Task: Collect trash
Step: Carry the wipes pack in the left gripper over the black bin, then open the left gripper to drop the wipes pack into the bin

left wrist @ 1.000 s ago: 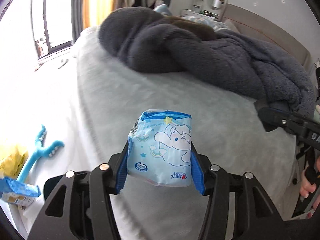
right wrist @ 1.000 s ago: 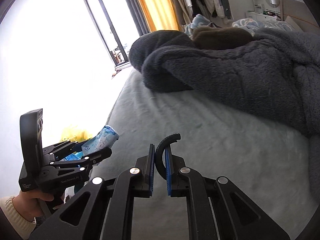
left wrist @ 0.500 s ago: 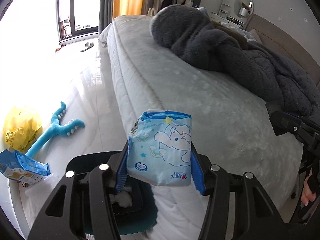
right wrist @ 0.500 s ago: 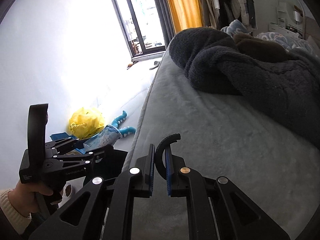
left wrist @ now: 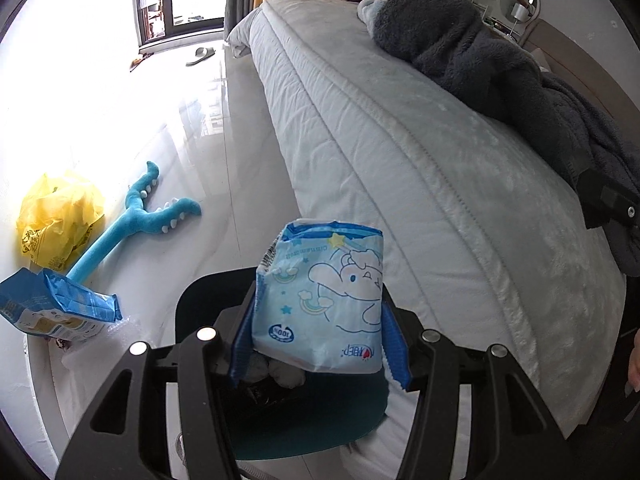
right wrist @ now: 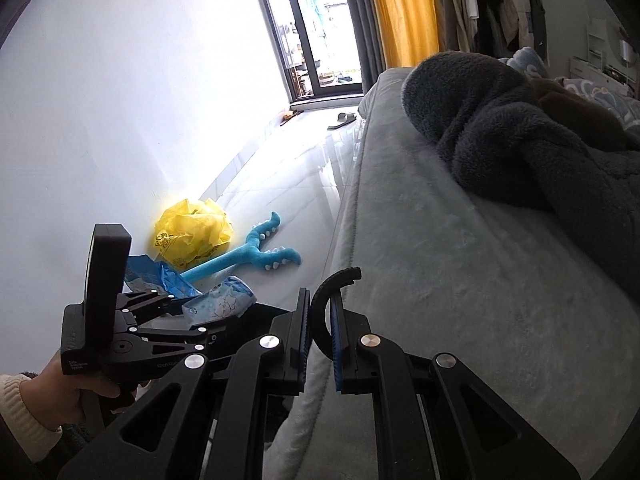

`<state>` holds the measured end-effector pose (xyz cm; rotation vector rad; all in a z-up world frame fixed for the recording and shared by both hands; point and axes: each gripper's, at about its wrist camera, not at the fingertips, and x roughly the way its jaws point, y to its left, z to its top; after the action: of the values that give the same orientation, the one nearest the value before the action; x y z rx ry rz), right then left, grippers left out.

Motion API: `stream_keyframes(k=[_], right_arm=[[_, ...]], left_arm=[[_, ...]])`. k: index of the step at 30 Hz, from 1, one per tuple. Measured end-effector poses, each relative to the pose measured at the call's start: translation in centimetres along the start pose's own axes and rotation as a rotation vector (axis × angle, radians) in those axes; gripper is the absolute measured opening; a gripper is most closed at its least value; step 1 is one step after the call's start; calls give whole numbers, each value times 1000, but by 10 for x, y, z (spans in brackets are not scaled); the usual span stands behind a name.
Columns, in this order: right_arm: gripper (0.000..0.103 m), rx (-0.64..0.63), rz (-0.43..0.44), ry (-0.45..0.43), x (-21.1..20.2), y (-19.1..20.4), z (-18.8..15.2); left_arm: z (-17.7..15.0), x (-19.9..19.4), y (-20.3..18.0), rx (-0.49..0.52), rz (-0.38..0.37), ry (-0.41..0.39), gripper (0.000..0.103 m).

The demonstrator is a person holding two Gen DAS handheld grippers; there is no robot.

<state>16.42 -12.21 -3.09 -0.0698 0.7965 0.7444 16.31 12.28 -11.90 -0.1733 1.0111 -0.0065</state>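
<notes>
Step in hand: carrying one piece of trash to the bin (left wrist: pixel 188 312). The left gripper (left wrist: pixel 320 344) is clamped on a light-blue wrapper (left wrist: pixel 320 300) printed with a cartoon figure, both blue pads pressing its sides. The wrapper stands upright between the jaws, directly above the bin's open mouth, clear of the rim. The bin is a dark container on the floor, just beside the bed (left wrist: pixel 400 140). White crumpled waste already lies inside it, below the wrapper.

The right gripper (right wrist: pixel 320 344) is closed with nothing held. It hangs over the bed edge, on the bed side of the bin, and plays no part in this step.

Other litter near the bin, on the side away from the bed: a blue packet (left wrist: pixel 52 308) just beside it, a yellow bag (left wrist: pixel 60 220) further off against the wall, and a blue plush toy (left wrist: pixel 132 224) between bag and bin. The toy is judged not to be trash.

Next move, as judged: lower the wrapper a little into the bin mouth and part the jaws so it drops cleanly. Risk: the light wrapper may cling to a pad or fall outside the rim. The blue packet is the likely following pickup
</notes>
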Motion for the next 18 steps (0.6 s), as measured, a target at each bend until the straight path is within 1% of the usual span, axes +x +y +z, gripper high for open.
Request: stream_keyframes(k=[4,10,14,16,17,18], right_arm=[[10,-16,24,18,16,17,4],[10,-42,49,56,41,38,4],[10,-43,70,81,56,49,4],[10,-40,81,98,65,54,3],[10,-39,87,105,69,57,2],[10,-39,92,113,73,59,2]], left_arm=[[-10,10,21,-12,3,55,57],[-27,29,41,-5,13,141,57],[-36,35,50,8,18,190,59],[-38,37,54,5,16,214,63],[-40,36,57,0,12,220,67],[-40,36,59,-2,9,222,74]])
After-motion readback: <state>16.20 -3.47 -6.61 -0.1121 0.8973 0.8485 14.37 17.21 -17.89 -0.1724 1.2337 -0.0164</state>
